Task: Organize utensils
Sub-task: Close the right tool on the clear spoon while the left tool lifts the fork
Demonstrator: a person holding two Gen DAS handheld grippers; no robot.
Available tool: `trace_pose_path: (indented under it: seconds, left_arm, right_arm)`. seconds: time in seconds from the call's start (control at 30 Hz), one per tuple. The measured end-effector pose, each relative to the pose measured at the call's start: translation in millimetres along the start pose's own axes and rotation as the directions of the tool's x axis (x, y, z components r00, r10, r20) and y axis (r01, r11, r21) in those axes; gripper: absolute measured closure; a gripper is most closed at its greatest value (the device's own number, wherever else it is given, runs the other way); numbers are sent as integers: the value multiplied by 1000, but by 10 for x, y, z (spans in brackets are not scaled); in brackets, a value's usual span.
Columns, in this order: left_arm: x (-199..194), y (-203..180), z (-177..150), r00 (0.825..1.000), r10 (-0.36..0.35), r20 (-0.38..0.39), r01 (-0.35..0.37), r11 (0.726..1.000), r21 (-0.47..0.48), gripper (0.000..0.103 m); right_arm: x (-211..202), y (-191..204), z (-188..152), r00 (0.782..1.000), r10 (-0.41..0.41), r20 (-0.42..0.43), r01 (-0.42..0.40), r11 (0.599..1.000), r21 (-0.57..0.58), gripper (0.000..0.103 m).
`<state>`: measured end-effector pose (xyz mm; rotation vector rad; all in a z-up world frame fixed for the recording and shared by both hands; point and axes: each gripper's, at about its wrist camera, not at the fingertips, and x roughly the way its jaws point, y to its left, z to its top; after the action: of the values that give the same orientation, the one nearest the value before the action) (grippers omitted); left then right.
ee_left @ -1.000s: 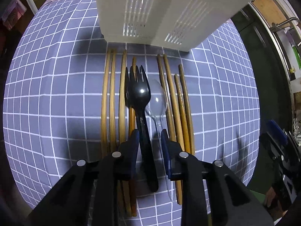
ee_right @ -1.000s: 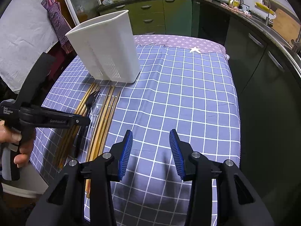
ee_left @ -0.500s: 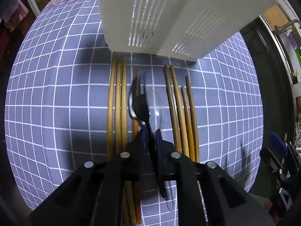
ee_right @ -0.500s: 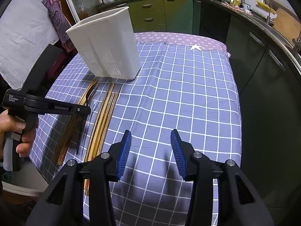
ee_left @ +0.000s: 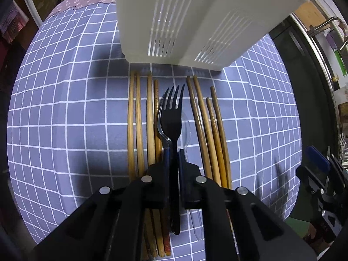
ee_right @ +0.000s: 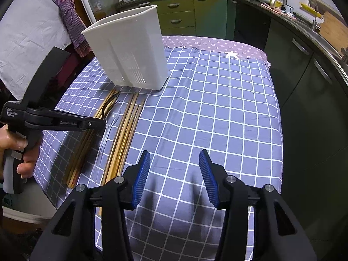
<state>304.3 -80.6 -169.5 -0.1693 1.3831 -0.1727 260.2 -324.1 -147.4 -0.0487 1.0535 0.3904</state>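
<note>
My left gripper (ee_left: 173, 154) is shut on the handle of a black plastic fork (ee_left: 171, 113) and holds it above the table, tines toward the white slotted utensil holder (ee_left: 195, 21). A clear plastic spoon (ee_left: 184, 130) lies under the fork. Several wooden chopsticks lie on the left (ee_left: 139, 126) and on the right (ee_left: 208, 130) of it. In the right wrist view the left gripper (ee_right: 97, 125) hovers over the chopsticks (ee_right: 126, 130), with the holder (ee_right: 130, 50) behind. My right gripper (ee_right: 174, 174) is open and empty over the cloth.
The table has a purple checked cloth (ee_right: 217, 108); its edges fall off at left and right. Dark green kitchen cabinets (ee_right: 304, 76) stand to the right and a counter with a stove at the back. The right gripper also shows at the right edge of the left wrist view (ee_left: 322, 178).
My left gripper has closed on the black fork and lifted it off the table, turning its tines up flat. The right gripper has barely moved.
</note>
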Motion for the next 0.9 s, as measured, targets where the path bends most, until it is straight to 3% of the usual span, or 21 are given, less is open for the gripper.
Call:
trace_pose_path:
  seconds: [0.27, 0.53, 0.9]
  left_arm:
    - [-435, 151, -138, 991, -40, 129, 36, 999, 30, 95]
    - [-983, 278, -346, 954, 1, 299, -25, 997, 75, 95]
    - [-1176, 411, -407, 920, 23, 390, -54, 996, 68, 95]
  right_arm:
    - [146, 297, 138, 995, 31, -93, -36, 998, -50, 63]
    - [621, 935, 448, 969, 33, -246, -66, 990, -128, 89]
    - [1127, 1315, 650, 930, -24, -368, -22, 993, -119, 92]
